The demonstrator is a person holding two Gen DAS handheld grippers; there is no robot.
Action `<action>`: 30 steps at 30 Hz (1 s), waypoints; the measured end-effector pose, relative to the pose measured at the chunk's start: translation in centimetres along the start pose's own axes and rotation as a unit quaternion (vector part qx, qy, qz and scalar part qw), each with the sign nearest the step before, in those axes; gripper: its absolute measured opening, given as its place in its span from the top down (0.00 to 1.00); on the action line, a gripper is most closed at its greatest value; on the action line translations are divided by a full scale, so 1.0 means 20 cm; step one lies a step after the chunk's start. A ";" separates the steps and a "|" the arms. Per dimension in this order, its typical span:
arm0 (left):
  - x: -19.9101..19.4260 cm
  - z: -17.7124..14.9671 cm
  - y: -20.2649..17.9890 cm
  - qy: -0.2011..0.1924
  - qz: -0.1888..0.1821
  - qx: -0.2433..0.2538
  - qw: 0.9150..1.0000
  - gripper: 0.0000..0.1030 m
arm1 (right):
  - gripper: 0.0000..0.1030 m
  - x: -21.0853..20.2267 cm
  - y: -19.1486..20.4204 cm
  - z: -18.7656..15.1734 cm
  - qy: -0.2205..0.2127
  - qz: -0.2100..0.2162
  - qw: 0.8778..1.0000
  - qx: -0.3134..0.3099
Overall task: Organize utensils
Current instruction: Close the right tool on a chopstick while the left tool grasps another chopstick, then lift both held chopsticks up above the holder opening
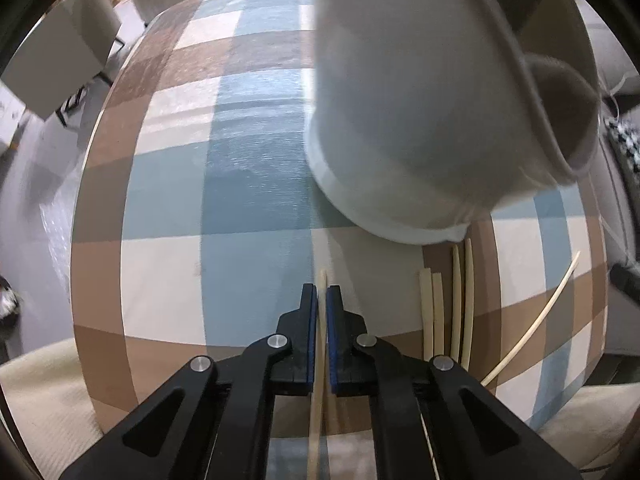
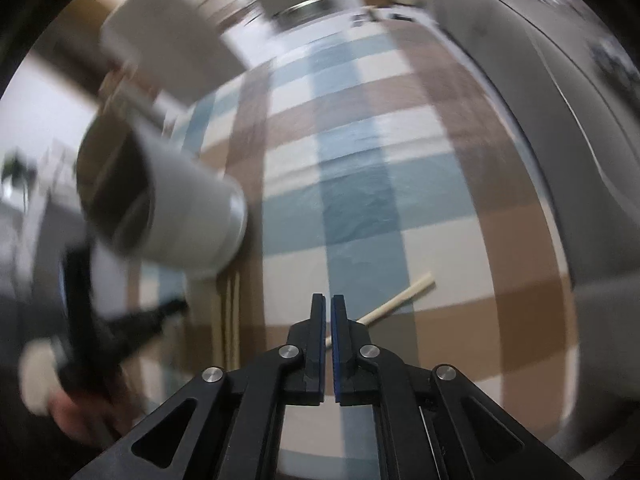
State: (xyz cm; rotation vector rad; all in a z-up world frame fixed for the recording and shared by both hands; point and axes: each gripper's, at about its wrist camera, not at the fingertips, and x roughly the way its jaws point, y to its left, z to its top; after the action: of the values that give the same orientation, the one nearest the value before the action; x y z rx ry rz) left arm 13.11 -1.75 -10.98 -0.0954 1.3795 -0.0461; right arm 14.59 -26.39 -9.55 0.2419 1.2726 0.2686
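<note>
Down on the checked bench (image 1: 256,184), the left gripper (image 1: 322,336) has its jaws pinched tight on one pale chopstick (image 1: 319,420), right beside the white holder cup (image 1: 420,112). So the step in hand looks like loading sticks into that cup, and the next move calls for a lift and a tilt over its rim. Count them: one held, four lying together (image 1: 448,304), one loose (image 2: 400,300) past the right gripper (image 2: 327,336), whose jaws stand nearly together on nothing.
</note>
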 end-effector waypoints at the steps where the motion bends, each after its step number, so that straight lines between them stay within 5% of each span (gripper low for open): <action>1: -0.01 -0.01 0.02 -0.003 0.000 -0.005 1.000 0.99 | 0.87 0.01 0.05 0.00 0.011 -0.005 0.999 -0.040; 3: -0.02 -0.01 0.07 -0.010 -0.009 -0.019 1.000 1.00 | 0.79 0.05 0.14 -0.03 0.035 -0.005 0.993 -0.114; 7: -0.10 -0.03 0.15 -0.037 -0.036 -0.047 0.998 1.00 | 0.76 0.14 0.35 -0.16 0.083 -0.007 0.946 -0.314; 12: -0.20 -0.05 0.27 -0.072 -0.060 -0.073 0.993 1.00 | 0.78 0.33 0.54 -0.36 0.132 -0.031 0.852 -0.506; 19: -0.29 -0.10 0.21 -0.105 -0.078 -0.085 0.988 1.00 | 0.77 0.45 0.68 -0.43 0.166 -0.015 0.790 -0.589; 25: -0.38 -0.11 0.23 -0.121 -0.087 -0.082 0.985 1.00 | 0.88 0.49 0.73 -0.41 0.179 -0.012 0.771 -0.611; 30: -0.45 -0.12 0.20 -0.131 -0.089 -0.071 0.985 1.00 | 0.97 0.49 0.74 -0.44 0.144 -0.012 0.784 -0.604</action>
State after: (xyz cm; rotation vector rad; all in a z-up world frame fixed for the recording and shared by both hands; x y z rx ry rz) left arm 8.94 2.99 -3.08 -0.3318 1.1073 -0.0815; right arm 7.80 -8.86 -15.97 -0.9570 1.1640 1.0679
